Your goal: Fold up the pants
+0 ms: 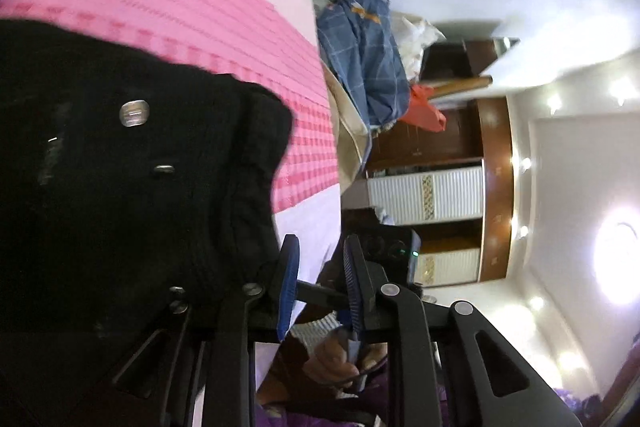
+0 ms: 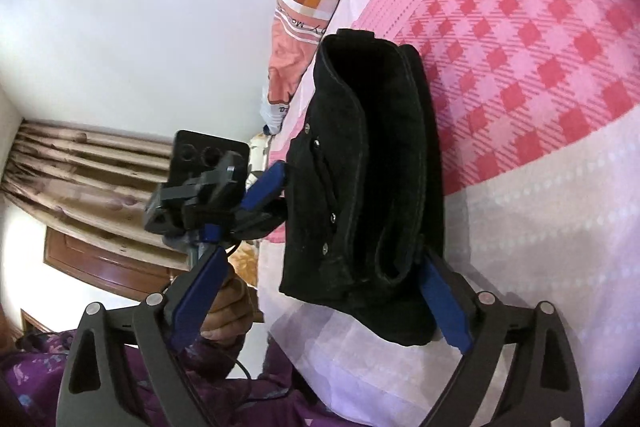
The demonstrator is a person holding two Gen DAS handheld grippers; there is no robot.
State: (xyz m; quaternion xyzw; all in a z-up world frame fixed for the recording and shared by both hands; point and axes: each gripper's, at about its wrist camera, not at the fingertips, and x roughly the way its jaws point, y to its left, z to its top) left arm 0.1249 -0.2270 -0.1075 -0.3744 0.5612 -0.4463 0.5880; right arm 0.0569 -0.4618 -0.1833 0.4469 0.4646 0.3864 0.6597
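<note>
Black pants [image 2: 372,183] lie folded into a thick bundle on pink bedspread [image 2: 540,27] (folding looks nearly done), right gripper [image 2: 320,311] spread wide around the bundle's near end, left gripper [image 1: 320,287] part-open, gripping nothing.

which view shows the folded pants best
The right wrist view: the whole folded bundle of pants shows there, lying on the pink bedspread, with its layers and rivets visible. The left wrist view is too close: the pants fill its left side as a dark mass, showing only a button and part of an edge.
</note>
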